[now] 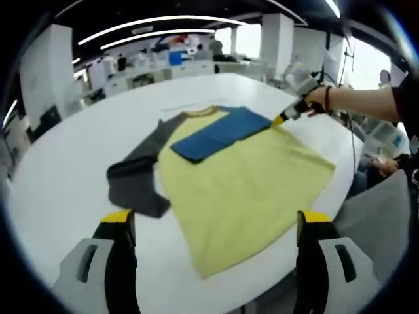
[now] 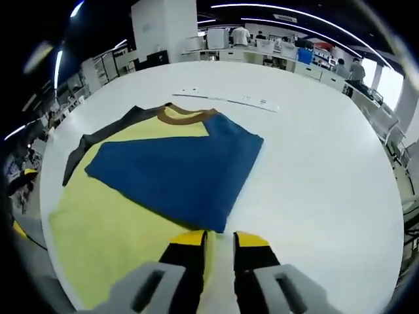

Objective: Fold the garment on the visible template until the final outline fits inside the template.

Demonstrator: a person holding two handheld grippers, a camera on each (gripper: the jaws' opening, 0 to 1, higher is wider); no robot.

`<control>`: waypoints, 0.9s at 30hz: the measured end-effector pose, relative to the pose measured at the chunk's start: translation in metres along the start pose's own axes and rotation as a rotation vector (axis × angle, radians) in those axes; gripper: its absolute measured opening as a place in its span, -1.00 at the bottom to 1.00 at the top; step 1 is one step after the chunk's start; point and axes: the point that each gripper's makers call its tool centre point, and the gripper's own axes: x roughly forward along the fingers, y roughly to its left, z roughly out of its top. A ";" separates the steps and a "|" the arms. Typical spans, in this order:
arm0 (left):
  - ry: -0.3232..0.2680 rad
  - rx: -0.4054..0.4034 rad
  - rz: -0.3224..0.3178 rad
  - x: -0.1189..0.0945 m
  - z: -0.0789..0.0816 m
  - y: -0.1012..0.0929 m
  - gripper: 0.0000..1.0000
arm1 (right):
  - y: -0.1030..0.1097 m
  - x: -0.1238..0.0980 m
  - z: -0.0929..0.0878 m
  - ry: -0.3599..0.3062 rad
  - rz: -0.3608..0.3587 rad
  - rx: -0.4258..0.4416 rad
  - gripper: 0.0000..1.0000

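A yellow shirt lies flat on the white table, collar pointing away. Its dark grey sleeve is spread out to the left. Its blue sleeve is folded across the chest. In the right gripper view the blue sleeve covers the upper part of the yellow body, below the brown collar. My right gripper has its jaws close together at the sleeve's near corner; a hand holds the right gripper at that corner. My left gripper hovers open over the shirt's hem.
Faint thin marks run across the table beyond the collar. The table edge curves close on the right, where a person's arm reaches in. Desks, pillars and people fill the room behind.
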 end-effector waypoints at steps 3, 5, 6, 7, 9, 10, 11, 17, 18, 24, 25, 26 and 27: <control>0.002 0.002 0.000 0.000 0.000 0.000 0.98 | 0.001 0.002 0.001 -0.010 0.007 0.016 -0.81; 0.004 0.002 0.000 0.000 0.000 0.000 0.98 | 0.002 0.003 0.004 -0.027 0.014 0.017 -0.86; 0.005 0.002 0.000 0.000 -0.001 0.000 0.98 | 0.002 0.004 0.004 -0.030 0.015 0.014 -0.90; 0.007 0.002 0.001 0.000 -0.001 0.000 0.98 | 0.002 0.005 0.003 -0.030 0.016 0.016 -0.91; 0.010 0.003 0.002 0.000 -0.002 0.001 0.98 | 0.002 0.007 0.002 -0.032 0.021 0.035 -0.93; 0.010 0.003 0.003 0.000 -0.002 0.001 0.97 | 0.002 0.007 0.002 -0.036 0.020 0.049 -0.94; 0.010 0.003 0.003 0.000 -0.002 0.001 0.97 | 0.001 0.007 0.002 -0.038 0.019 0.050 -0.95; -0.004 -0.004 -0.001 -0.001 -0.001 -0.001 0.98 | 0.000 0.005 0.002 -0.041 0.005 0.031 -0.98; -0.003 -0.003 0.000 -0.001 -0.001 0.000 0.98 | 0.000 0.005 0.002 -0.040 0.004 0.032 -0.98; -0.003 -0.002 0.003 -0.003 0.000 0.000 0.98 | -0.005 0.002 -0.002 -0.019 -0.012 0.001 -0.99; -0.003 -0.001 0.003 -0.003 0.000 0.000 0.98 | -0.007 0.001 -0.002 -0.018 -0.012 0.004 -0.99; -0.001 0.000 0.004 -0.002 -0.001 0.001 0.98 | -0.008 0.001 -0.003 -0.016 -0.013 0.006 -0.99; 0.000 0.000 0.004 -0.002 -0.001 0.001 0.98 | -0.010 0.000 -0.004 -0.014 -0.014 0.005 -0.99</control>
